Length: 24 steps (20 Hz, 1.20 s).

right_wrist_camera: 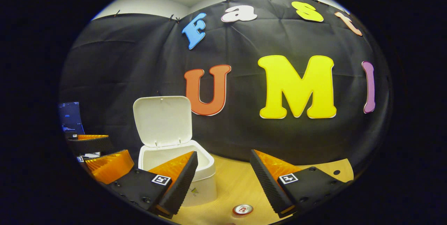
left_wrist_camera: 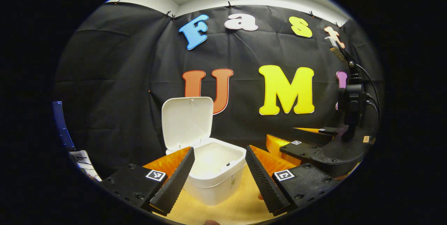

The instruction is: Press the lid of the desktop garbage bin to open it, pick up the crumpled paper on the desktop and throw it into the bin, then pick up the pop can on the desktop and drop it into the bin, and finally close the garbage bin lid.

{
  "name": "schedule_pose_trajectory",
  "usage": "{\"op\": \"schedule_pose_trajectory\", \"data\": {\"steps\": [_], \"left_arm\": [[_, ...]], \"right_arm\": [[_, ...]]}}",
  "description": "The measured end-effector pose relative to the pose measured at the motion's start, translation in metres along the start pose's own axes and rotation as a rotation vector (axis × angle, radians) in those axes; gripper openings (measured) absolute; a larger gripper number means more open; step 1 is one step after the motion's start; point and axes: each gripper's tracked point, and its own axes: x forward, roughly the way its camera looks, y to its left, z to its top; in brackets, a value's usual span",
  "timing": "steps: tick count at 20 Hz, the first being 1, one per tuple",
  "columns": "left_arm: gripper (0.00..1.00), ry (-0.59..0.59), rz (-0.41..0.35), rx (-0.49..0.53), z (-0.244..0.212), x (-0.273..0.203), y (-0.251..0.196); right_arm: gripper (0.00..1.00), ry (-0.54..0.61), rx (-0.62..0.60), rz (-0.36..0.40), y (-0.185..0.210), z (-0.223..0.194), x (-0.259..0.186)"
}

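Both claws were released: the left claw framed the open bin; the right claw hung above the upright pop can on the surface and should have descended squarely

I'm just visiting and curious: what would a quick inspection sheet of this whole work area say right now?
Surface: wooden desktop, bare around the bin.
Job's things: white garbage bin with its lid standing open; pop can upright on the desktop, top showing; crumpled paper: nothing seen.
Clutter: nothing seen.
Grippers: left gripper open, fingers framing the bin; right gripper open above the can, holding nothing.
Cables: black cables run from the right gripper's camera mount.
Surroundings: black cloth wall; a screen at the far left.
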Motion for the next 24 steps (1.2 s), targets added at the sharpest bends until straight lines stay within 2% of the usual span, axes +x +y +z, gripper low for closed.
{"op": "schedule_pose_trajectory", "data": {"steps": [5,6,10,11,13,24], "left_arm": [[0.96,0.025,-0.073,-0.015,-0.01,0.0,-0.026],[0.96,0.035,-0.095,-0.024,-0.014,0.002,-0.033],[0.96,0.113,-0.22,-0.057,-0.046,0.01,-0.067],[1.0,0.129,-0.246,-0.062,-0.056,0.013,-0.074],[0.96,0.157,-0.288,-0.073,-0.069,0.021,-0.087],[0.97,0.263,-0.493,0.032,-0.161,0.056,-0.162]], "right_arm": [[0.98,-0.032,0.021,-0.083,-0.038,0.012,-0.036],[0.96,-0.039,0.019,-0.104,-0.047,0.013,-0.043],[0.96,-0.069,-0.005,-0.203,-0.078,0.019,-0.071],[0.95,-0.074,-0.004,-0.219,-0.084,0.021,-0.078],[0.96,-0.081,-0.005,-0.251,-0.093,0.021,-0.09],[0.96,-0.013,0.039,-0.396,-0.128,-0.011,-0.129]]}}
